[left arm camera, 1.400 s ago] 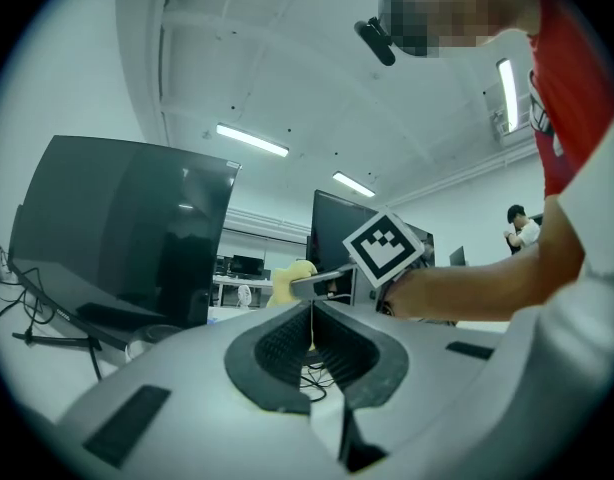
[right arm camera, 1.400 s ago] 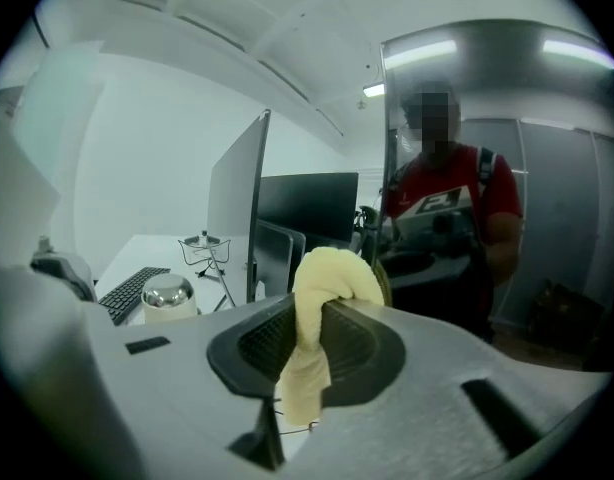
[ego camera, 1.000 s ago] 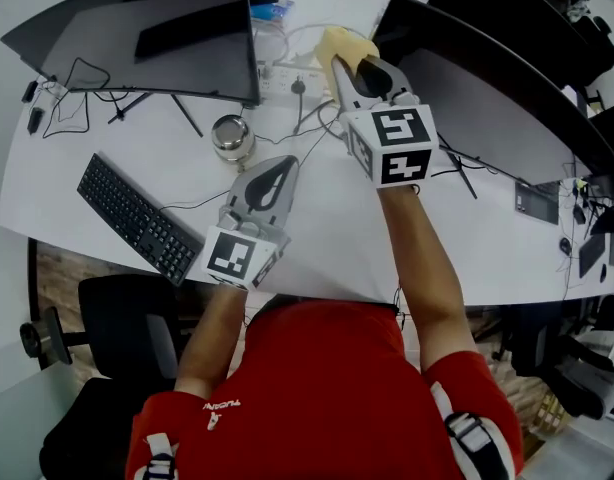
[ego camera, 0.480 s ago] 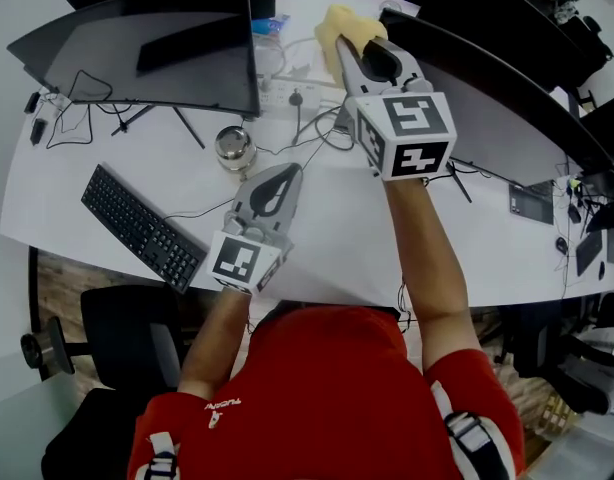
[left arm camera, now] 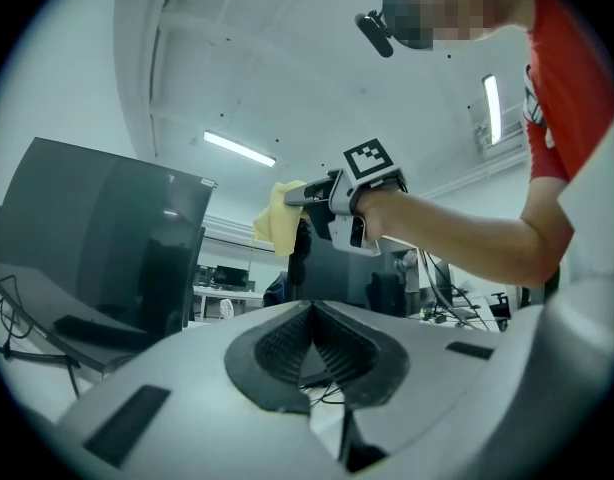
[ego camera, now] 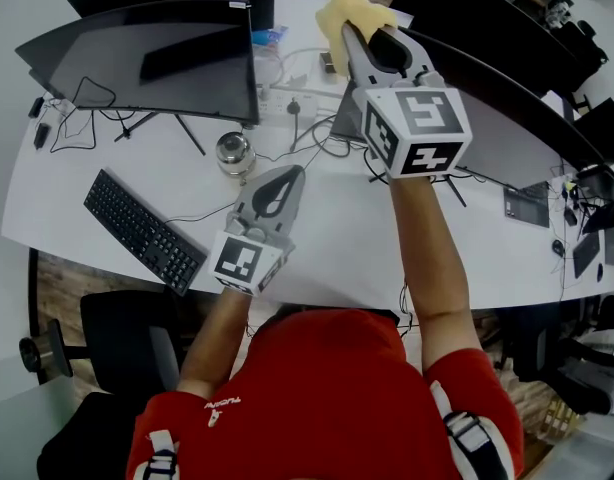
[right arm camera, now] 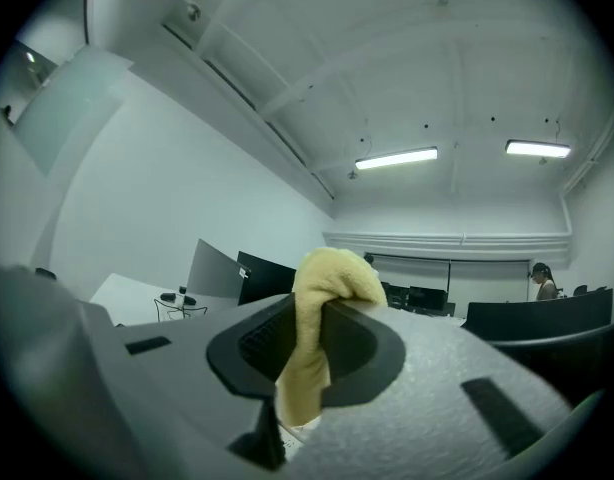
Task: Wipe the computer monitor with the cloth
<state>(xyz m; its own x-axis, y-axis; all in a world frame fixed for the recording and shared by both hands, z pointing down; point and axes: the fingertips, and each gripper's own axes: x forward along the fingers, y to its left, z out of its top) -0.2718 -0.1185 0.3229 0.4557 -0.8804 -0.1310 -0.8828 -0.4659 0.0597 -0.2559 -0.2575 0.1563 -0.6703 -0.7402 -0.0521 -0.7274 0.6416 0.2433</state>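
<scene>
My right gripper point(ego camera: 353, 36) is raised high over the desk, shut on a yellow cloth point(ego camera: 349, 10) that bunches out past its tips. In the head view the cloth lies over the gap between the left monitor point(ego camera: 147, 58) and the right monitor point(ego camera: 492, 103), by the right one's upper left corner. In the right gripper view the cloth point(right arm camera: 325, 286) hangs pinched between the jaws of the right gripper point(right arm camera: 309, 330). My left gripper point(ego camera: 284, 176) hovers low over the white desk point(ego camera: 327, 238), shut and empty. From the left gripper point(left arm camera: 309, 316) the cloth point(left arm camera: 275, 218) shows up high.
A black keyboard point(ego camera: 145, 230) lies at the front left. A round metal cup point(ego camera: 233, 151) stands between the monitors, with a power strip point(ego camera: 287, 103) and loose cables behind it. A black office chair point(ego camera: 117, 338) is at the person's left.
My right gripper has risen and moved farther away with the cloth, from desk level near the power strip to monitor-top height. The left gripper has barely moved.
</scene>
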